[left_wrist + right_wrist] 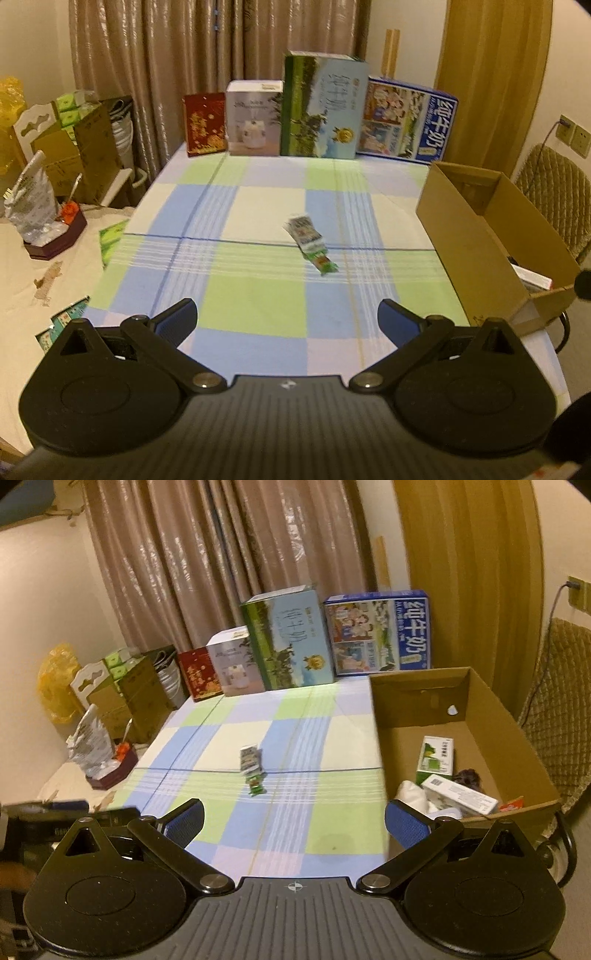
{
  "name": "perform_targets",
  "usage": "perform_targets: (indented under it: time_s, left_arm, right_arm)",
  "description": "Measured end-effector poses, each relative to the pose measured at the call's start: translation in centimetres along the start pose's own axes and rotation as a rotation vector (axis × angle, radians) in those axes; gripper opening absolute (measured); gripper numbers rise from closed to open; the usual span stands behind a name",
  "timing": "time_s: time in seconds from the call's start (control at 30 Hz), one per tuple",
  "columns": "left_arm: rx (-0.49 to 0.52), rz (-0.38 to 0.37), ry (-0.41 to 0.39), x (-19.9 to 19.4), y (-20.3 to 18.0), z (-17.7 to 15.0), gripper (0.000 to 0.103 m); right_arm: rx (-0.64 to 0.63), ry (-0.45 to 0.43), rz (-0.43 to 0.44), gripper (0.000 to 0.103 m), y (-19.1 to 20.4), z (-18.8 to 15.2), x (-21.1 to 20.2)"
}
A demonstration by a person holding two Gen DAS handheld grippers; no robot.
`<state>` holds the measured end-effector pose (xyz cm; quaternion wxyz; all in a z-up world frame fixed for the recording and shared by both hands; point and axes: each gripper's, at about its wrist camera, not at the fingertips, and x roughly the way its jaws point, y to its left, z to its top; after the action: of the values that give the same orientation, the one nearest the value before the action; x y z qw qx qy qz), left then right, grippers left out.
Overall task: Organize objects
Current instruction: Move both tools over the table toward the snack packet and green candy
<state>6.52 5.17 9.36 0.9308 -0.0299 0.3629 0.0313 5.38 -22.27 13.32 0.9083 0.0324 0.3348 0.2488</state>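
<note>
A small green and white snack packet (309,243) (252,770) lies flat near the middle of the checked tablecloth (255,302) (295,812). An open cardboard box (491,236) (480,709) stands on the table's right side; inside it are a green and white carton (435,760), a white flat box (460,795), something white and soft, and a dark item. My left gripper (287,321) is open, well short of the packet, with nothing between its blue pads. My right gripper (294,823) is open too, empty, with its right finger near the box's front left corner.
Four printed boxes (321,107) (288,642) stand in a row along the table's far edge before curtains. Left of the table sit cardboard cartons (81,147), a crumpled bag (31,199) in a dark tray, and green packs. A padded chair (561,716) stands behind the open box.
</note>
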Motion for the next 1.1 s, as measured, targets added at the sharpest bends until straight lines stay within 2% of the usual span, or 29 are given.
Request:
perform_targets:
  time_s: [0.17, 0.37, 0.53, 0.73, 0.8, 0.87, 1.1]
  left_arm:
    - [-0.012, 0.038, -0.001, 0.9, 1.8, 0.6, 0.102]
    - [-0.018, 0.056, 0.018, 3.9, 3.5, 1.6, 0.102]
    - [-0.002, 0.069, 0.022, 7.4, 4.6, 2.1, 0.102]
    - [0.0, 0.047, 0.017, 12.2, 5.7, 2.6, 0.102]
    - [0.006, 0.042, 0.006, 13.7, 5.9, 2.6, 0.102]
    - [0.019, 0.038, 0.005, 15.3, 5.9, 2.7, 0.102]
    - [0.081, 0.001, 0.06, 20.5, 5.6, 2.9, 0.102]
  right_arm:
    - [-0.022, 0.011, 0.036, 0.101, 1.5, -0.1, 1.6]
    - [-0.053, 0.031, 0.064, 0.101, 2.5, -0.3, 5.3]
    - [-0.07, 0.064, 0.066, 0.101, 2.9, -0.3, 9.6]
    - [-0.11, 0.078, 0.046, 0.101, 3.2, -0.5, 15.4]
    - [-0.12, 0.073, 0.045, 0.098, 3.1, -0.6, 17.5]
    - [-0.126, 0.08, 0.053, 0.091, 2.9, -0.7, 19.5]
    - [-0.114, 0.127, 0.069, 0.07, 2.1, -1.2, 26.0]
